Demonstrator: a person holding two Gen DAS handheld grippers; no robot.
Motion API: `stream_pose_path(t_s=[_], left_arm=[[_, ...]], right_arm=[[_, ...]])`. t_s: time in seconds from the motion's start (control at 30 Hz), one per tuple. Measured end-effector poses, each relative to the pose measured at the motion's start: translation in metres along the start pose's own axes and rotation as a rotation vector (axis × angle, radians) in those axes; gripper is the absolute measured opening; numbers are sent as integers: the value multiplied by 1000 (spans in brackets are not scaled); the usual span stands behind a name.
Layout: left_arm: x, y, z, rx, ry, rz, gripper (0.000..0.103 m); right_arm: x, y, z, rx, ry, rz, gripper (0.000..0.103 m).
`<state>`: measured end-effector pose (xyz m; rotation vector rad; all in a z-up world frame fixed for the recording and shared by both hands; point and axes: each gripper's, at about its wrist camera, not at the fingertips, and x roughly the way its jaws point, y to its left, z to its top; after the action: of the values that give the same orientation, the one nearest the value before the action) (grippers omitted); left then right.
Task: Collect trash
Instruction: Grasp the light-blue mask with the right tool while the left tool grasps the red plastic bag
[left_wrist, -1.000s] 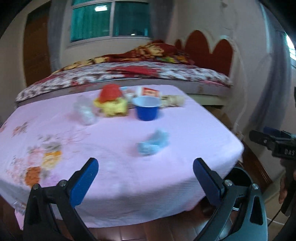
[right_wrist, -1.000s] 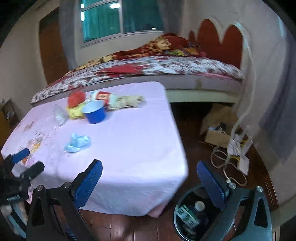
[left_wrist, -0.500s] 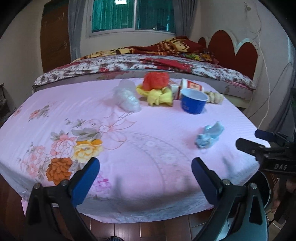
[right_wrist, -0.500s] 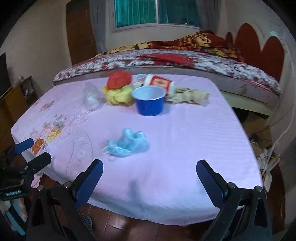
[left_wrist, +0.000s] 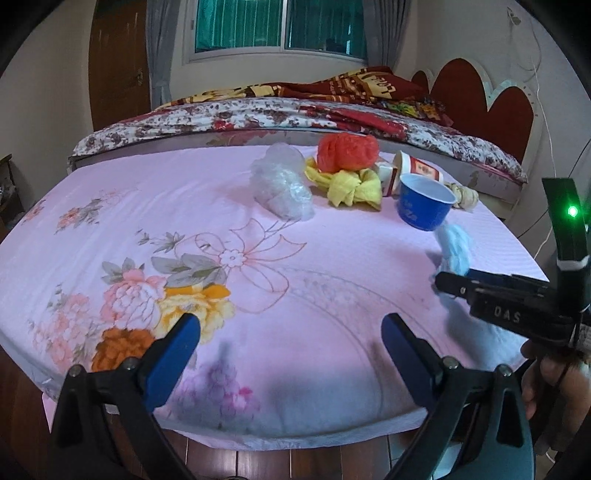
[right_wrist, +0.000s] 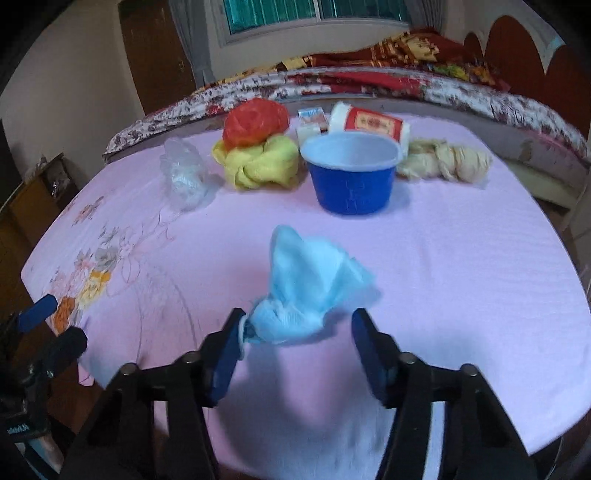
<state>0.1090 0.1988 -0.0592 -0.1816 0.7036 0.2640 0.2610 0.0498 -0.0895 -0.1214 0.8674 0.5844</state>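
**Rt tool closing round blue wad, left tool wide over counter**

Left wrist view: left tool (left_wrist: 290, 332) spread wide, nothing between its blue pads, aimed down at the pink flowered cloth of the counter (left_wrist: 110, 229) near its front edge. Landmark = blue cup (left_wrist: 424, 206), upright, mouth up. The light-blue crumpled wad (left_wrist: 456, 249) lies just in front of the cup, toward the camera; its long axis runs roughly from the cup toward the near edge. Rt tool (left_wrist: 458, 282) comes in from the right edge, its tips at the wad's near end; jaw gap can't be read from this side. A hand (left_wrist: 550, 380) holds its grip low at right. Clear plastic bag (left_wrist: 282, 188) left of cup; yellow rag (left_wrist: 354, 188) w/ red bag (left_wrist: 347, 151) on top, between bag and cup.

Right wrist view: rt tool (right_wrist: 297, 325) points down at the counter, jaws closing, wad (right_wrist: 306, 284) between them. Wad's bunched end sits at the tips, its fanned end reaches toward the cup (right_wrist: 351, 173). Left pad touches the wad; right pad looks just clear of it. Red-and-white paper cup (right_wrist: 369, 123) lies on its side behind the blue cup; cream rag (right_wrist: 443, 162) to its right. Left tool (right_wrist: 51, 325) at far left edge.
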Motion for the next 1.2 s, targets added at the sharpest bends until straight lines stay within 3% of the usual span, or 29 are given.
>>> stream_pose_path(t_s=[0.03, 0.07, 0.23, 0.4, 0.67, 0.93, 1.17, 1.2], left_arm=[[5, -1, 4, 5, 0, -4, 97], [8, -2, 7, 9, 1, -7, 97], [26, -3, 23, 19, 1, -27, 93], [38, -7, 39, 25, -4, -46, 93], [66, -38, 89, 57, -51, -88, 92], [110, -67, 142, 101, -63, -100, 88], [157, -76, 156, 141, 65, -85, 63], [158, -77, 156, 146, 67, -79, 48]], right_arm=[[3, -1, 3, -2, -1, -5, 25], [5, -3, 5, -3, -1, -4, 23], [7, -22, 16, 17, -16, 7, 21], [-9, -39, 23, 21, -63, -37, 20], [-22, -88, 53, 89, -99, -109, 20], [-10, -120, 89, 70, -106, -148, 20], [4, -133, 106, 73, -97, -151, 20], [4, -134, 106, 75, -97, -152, 20]])
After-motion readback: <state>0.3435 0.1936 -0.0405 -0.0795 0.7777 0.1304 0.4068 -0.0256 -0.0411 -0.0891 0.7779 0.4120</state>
